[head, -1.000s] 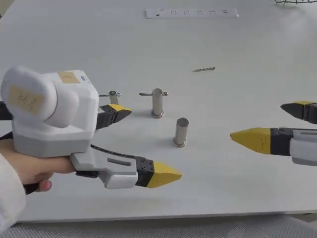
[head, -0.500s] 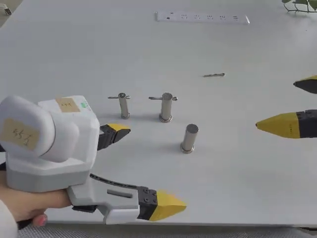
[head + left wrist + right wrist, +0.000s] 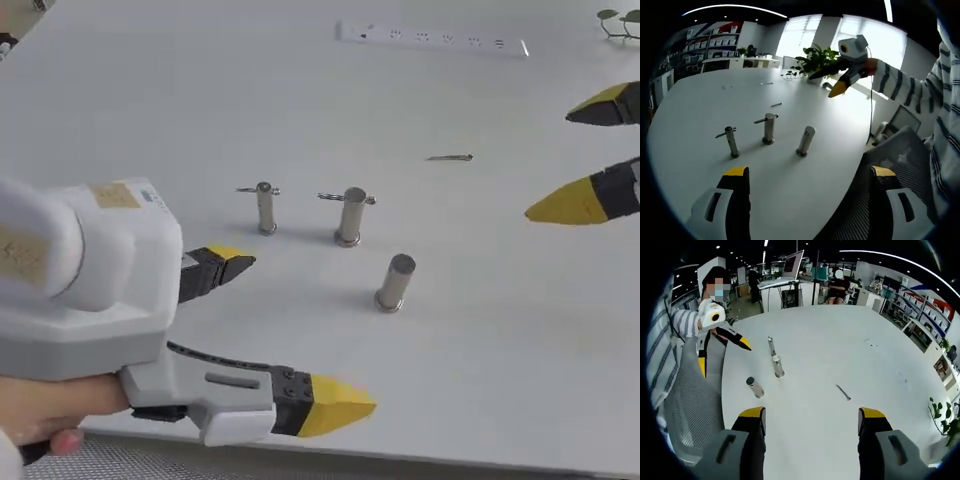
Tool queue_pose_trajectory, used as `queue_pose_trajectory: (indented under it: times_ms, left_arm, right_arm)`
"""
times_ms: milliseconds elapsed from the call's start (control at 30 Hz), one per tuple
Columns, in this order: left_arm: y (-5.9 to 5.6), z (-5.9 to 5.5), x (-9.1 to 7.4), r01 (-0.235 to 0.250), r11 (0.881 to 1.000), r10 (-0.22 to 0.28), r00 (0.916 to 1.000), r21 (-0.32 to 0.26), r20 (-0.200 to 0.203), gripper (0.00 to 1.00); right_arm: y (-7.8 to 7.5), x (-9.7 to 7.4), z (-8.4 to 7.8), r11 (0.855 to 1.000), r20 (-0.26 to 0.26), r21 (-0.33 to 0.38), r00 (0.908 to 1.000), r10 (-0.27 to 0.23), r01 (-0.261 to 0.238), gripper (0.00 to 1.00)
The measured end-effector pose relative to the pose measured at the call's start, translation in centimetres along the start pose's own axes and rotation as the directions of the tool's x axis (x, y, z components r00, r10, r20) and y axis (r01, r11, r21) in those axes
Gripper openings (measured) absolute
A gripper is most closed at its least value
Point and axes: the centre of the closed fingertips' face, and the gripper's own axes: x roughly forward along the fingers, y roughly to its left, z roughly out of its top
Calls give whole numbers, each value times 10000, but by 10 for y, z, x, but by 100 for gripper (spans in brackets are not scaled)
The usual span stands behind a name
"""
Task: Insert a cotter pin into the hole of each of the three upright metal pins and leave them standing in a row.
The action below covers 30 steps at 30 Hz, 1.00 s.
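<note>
The cotter pin point(image 3: 449, 157) lies ahead of the right hand-held gripper point(image 3: 548, 165), aslant to its wide-open empty jaws, farther from the equally open, empty left hand-held gripper point(image 3: 311, 332).

**Worktop clearance, head view**

Obstacles, frame centre: left pin point(image 3: 265, 207) and middle pin point(image 3: 349, 216) upright, near each other; front pin point(image 3: 396, 282) upright, lower right of them, apart. Upper right: loose cotter pin point(image 3: 449, 157), flat. Top edge: power strip point(image 3: 430, 40). Free: bare worktop point(image 3: 480, 340) across lower right and upper left; gaps between pins open.
</note>
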Motion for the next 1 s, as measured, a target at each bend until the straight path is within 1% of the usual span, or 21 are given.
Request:
queue_pose_trajectory:
  times_ms: [100, 133, 200, 233, 267, 300, 367, 433, 467, 500, 567, 633, 700, 767, 833, 867, 933, 967, 1000]
  left_arm:
    - [2, 4, -1, -76, 10000, 75, 9999, 27, 101, 99]
    - [2, 5, -1, -79, 10000, 79, 9999, 23, 118, 99]
    - [2, 5, -1, -93, 10000, 93, 9999, -5, 126, 99]
    - [3, 5, -2, -110, 9999, 110, 9999, 29, 88, 99]
    - [3, 4, -2, -130, 9999, 129, 9999, 67, 67, 99]
    - [3, 4, -2, -141, 9998, 141, 9999, 101, 57, 99]
    - [2, 2, -1, -99, 9998, 98, 9999, 144, 20, 98]
    - [0, -2, 0, 12, 10000, -11, 10000, 74, -76, 96]
    - [-1, -4, 1, 16, 10000, -15, 9999, 77, -128, 96]
    - [-2, -5, 2, 20, 9999, -18, 9999, 115, -170, 96]
    - [-3, -5, 3, 12, 9998, -9, 9998, 175, -185, 96]
    - [-4, -5, 5, 32, 9998, -28, 9997, 200, -238, 96]
    - [-6, -6, 7, 88, 9996, -78, 9993, 277, -360, 95]
    - [-6, -6, 8, 87, 9993, -71, 9991, 354, -428, 94]
    - [-7, -7, 8, 97, 9993, -81, 9990, 347, -447, 93]
    - [-7, -6, 8, 100, 9994, -86, 9990, 335, -441, 93]
    - [-7, -6, 8, 91, 9995, -78, 9991, 293, -412, 93]
    - [-5, -5, 8, -1, 9998, 10, 9992, 219, -393, 94]
    - [-1, -4, 8, -221, 9997, 223, 9994, 99, -263, 95]
  right_arm:
    - [-8, 5, 10, 9985, -39, -491, 9997, 250, -252, 68]
    - [-9, 6, 10, 9981, -93, -546, 9996, 285, -290, 67]
    - [-13, 10, 9, 9940, -525, -941, 9973, 511, -559, 65]
    - [-17, 14, 9, 9919, -715, -1122, 9961, 515, -593, 64]
    - [-19, 17, 9, 9908, -743, -1209, 9958, 528, -616, 63]
    - [-21, 21, 8, 9901, -816, -1228, 9950, 585, -682, 61]
    - [-27, 30, 2, 9920, -1132, -952, 9910, 719, -829, 54]
    - [-33, 39, -5, 9898, -1516, -1057, 9853, 792, -958, 47]
    - [-39, 43, -9, 9880, -1800, -1256, 9814, 668, -903, 47]
    - [-42, 46, -11, 9870, -1906, -1369, 9800, 570, -840, 47]
    - [-46, 55, -8, 9869, -1786, -1328, 9816, 670, -916, 45]
    - [-48, 65, 1, 9879, -1363, -1103, 9862, 934, -1088, 40]
    - [-55, 74, 5, 9872, -1288, -1263, 9884, 811, -974, 37]
    - [-61, 83, 7, 9863, -1336, -1385, 9885, 708, -893, 35]
    - [-63, 91, 7, 9862, -1316, -1308, 9877, 842, -1015, 32]
    - [-62, 97, 4, 9872, -1454, -1077, 9842, 1012, -1175, 30]
    - [-63, 104, -1, 9846, -1683, -1253, 9807, 999, -1218, 26]
    - [-64, 106, -3, 9839, -1781, -1310, 9792, 973, -1216, 25]
    - [-65, 110, -6, 9825, -1911, -1413, 9771, 932, -1213, 24]
